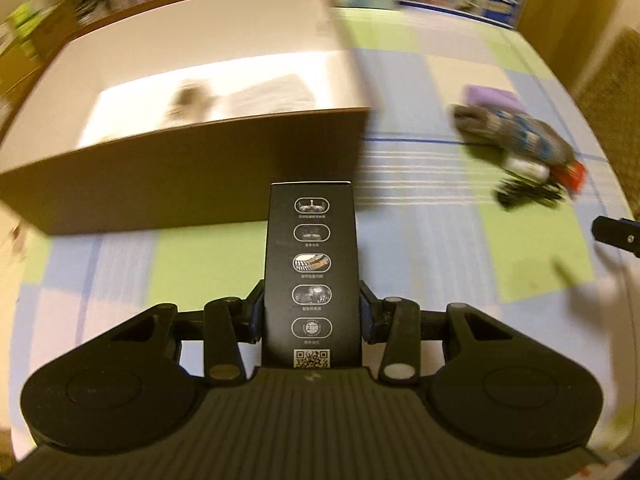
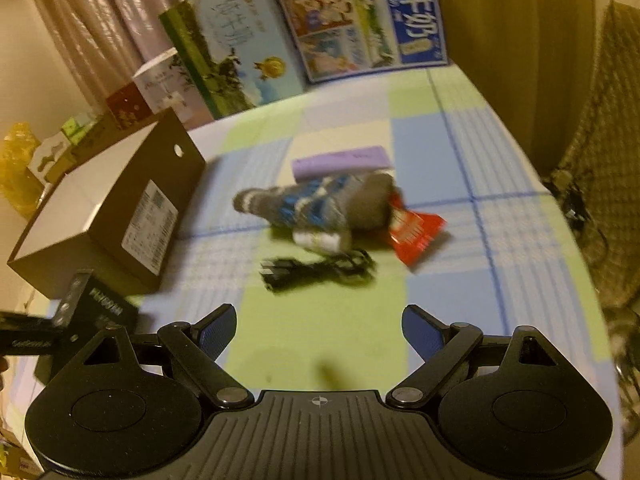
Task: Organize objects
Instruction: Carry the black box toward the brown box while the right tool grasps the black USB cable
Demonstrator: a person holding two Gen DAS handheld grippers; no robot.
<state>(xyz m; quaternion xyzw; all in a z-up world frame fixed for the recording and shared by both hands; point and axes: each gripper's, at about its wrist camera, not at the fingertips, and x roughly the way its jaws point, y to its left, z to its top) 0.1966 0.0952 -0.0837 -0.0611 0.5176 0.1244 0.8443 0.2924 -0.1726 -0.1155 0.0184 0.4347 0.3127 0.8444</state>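
My left gripper (image 1: 312, 312) clamps a black carton (image 1: 311, 272), probably bound for the open box (image 1: 180, 184); my right gripper (image 2: 318, 334) gapes, empty, facing the sock (image 2: 320, 204).

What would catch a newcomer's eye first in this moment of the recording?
Most striking is the tall black box clamped upright in the left gripper, just in front of the open brown cardboard box. Next is the blurred heap on the checked cloth: a grey and blue sock lying over a red packet, a purple box behind and a black cable in front. The right gripper faces it, jaws wide, empty.
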